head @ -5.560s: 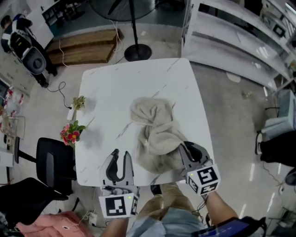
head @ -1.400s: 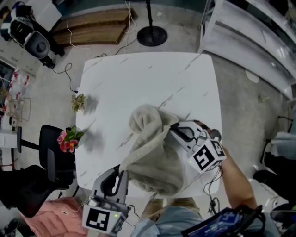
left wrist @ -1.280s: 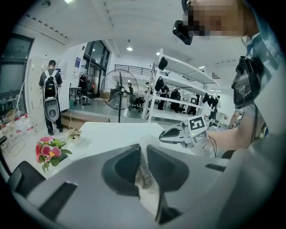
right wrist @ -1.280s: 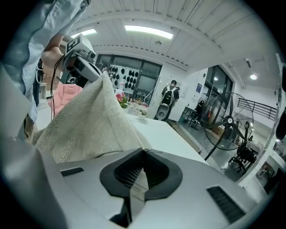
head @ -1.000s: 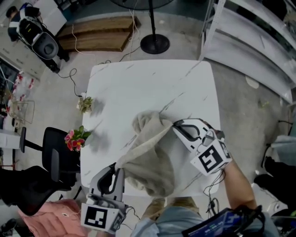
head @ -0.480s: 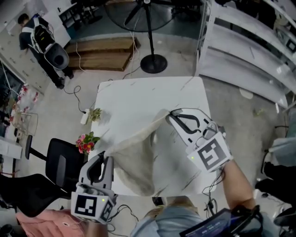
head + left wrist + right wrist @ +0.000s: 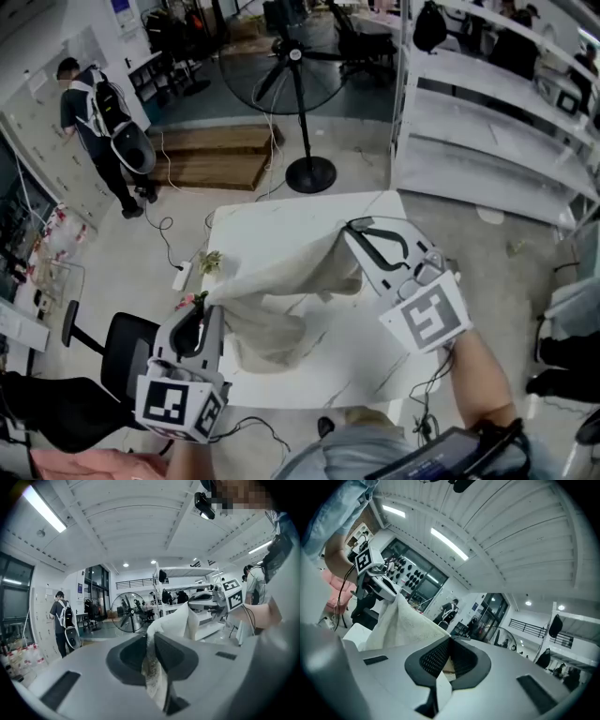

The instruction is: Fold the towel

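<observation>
– Two corners of the towel [image 7: 281,305]: who has them?
– Left gripper [image 7: 202,302], at the lower left, has its jaws pinched on one corner. Right gripper [image 7: 353,227], right of centre, has its jaws shut tight on the other.
– And the cloth?
– Stretched between them above the white table [image 7: 361,366], its middle sagging towards the tabletop. I cannot tell whether it touches.
</observation>
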